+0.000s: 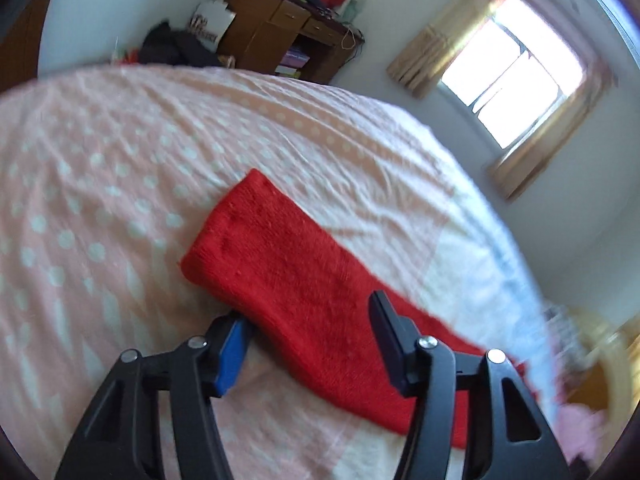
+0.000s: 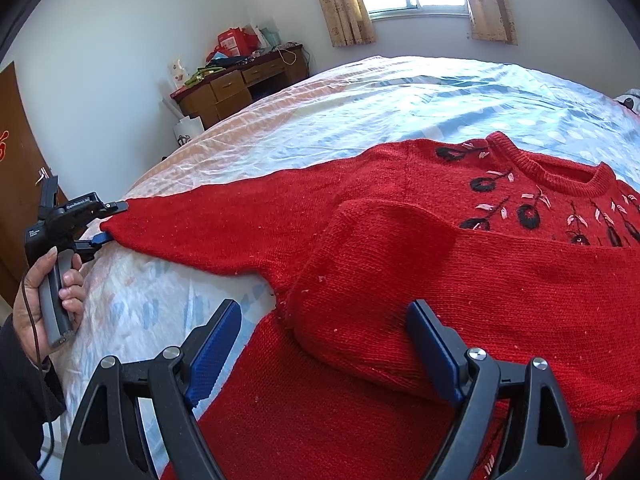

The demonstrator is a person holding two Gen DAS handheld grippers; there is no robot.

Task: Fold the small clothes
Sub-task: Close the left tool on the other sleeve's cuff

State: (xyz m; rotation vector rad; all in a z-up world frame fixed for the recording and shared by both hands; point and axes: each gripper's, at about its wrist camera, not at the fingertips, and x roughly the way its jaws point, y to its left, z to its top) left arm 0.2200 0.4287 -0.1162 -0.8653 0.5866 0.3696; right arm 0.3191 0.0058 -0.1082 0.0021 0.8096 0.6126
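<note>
A red knit sweater (image 2: 400, 240) with black and pink embroidered flowers lies flat on the bed. One sleeve (image 2: 460, 280) is folded across its body; the other sleeve (image 2: 208, 236) stretches out to the left. My right gripper (image 2: 324, 344) is open, its jaws astride the folded sleeve's cuff. My left gripper (image 1: 304, 344) is open with the outstretched sleeve (image 1: 304, 276) lying between its jaws, near the sleeve's middle in the left wrist view. In the right wrist view the left gripper (image 2: 108, 220) sits at that sleeve's cuff end, held by a hand.
The bed (image 2: 360, 100) has a pink and blue dotted sheet (image 1: 120, 180). A cluttered wooden desk (image 2: 240, 84) stands against the far wall, also in the left wrist view (image 1: 288, 36). A curtained window (image 1: 508, 76) is beyond the bed. A brown door (image 2: 16, 184) is at left.
</note>
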